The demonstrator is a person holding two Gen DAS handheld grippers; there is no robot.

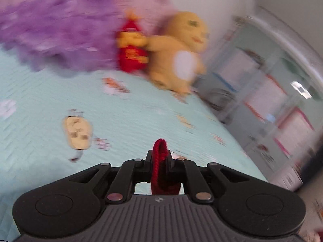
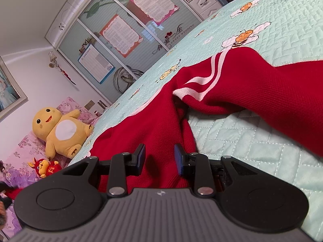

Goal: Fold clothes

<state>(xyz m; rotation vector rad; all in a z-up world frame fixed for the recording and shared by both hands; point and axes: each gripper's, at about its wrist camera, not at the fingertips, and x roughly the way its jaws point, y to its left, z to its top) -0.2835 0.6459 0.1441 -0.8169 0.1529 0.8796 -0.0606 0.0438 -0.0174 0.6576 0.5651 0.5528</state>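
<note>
Left gripper [image 1: 160, 157] clamped on a fold of red garment [image 2: 232, 84], right gripper [image 2: 159, 158] jaws apart over that garment, spread across the quilted bed [image 2: 252, 137], yellow plush toy [image 2: 58, 129] far left.

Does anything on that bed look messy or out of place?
Yes: the red garment lies bunched and twisted on the quilt, its white-striped cuff folded over, not flat. Otherwise nothing stands out.

A quilted mint bedspread [image 2: 252, 141] covers the bed, with a glass-fronted wardrobe [image 2: 113, 40] and white wall [image 2: 30, 64] behind.
</note>
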